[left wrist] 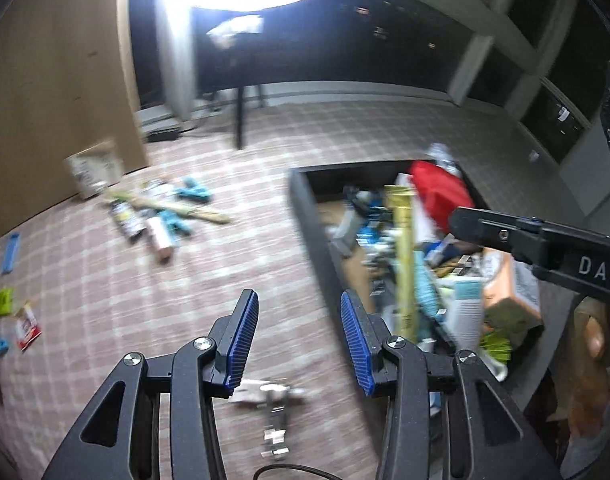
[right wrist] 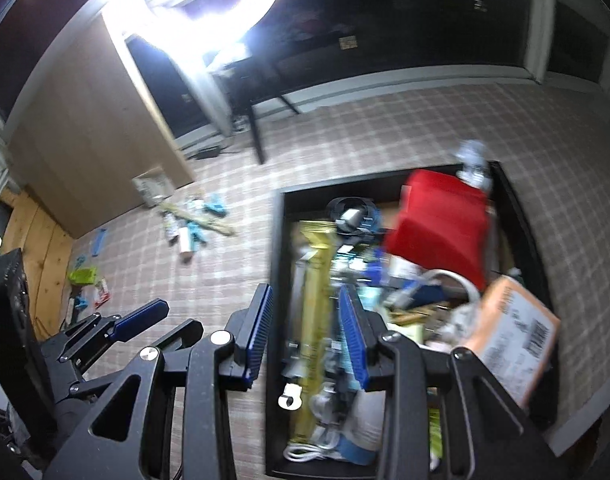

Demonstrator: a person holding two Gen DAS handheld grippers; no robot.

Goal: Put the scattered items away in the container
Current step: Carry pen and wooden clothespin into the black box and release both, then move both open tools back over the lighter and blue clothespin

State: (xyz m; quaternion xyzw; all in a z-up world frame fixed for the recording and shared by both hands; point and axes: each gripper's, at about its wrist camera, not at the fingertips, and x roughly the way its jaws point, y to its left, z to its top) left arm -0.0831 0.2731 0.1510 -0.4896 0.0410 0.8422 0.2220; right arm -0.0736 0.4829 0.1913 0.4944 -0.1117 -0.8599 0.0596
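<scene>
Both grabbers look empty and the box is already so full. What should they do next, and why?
Probably swing the left gripper out toward the pile of things on the carpet and pick one up. Both it and the right gripper stand open with nothing between their fingers, the box is already stuffed, and that pile plus more bits at the left edge lie outside it.

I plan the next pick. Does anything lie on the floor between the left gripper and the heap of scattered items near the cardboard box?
Nothing visible does. Only bare checked carpet lies between the open, empty left gripper and the heap of tubes and teal pieces beside the small cardboard box.
</scene>
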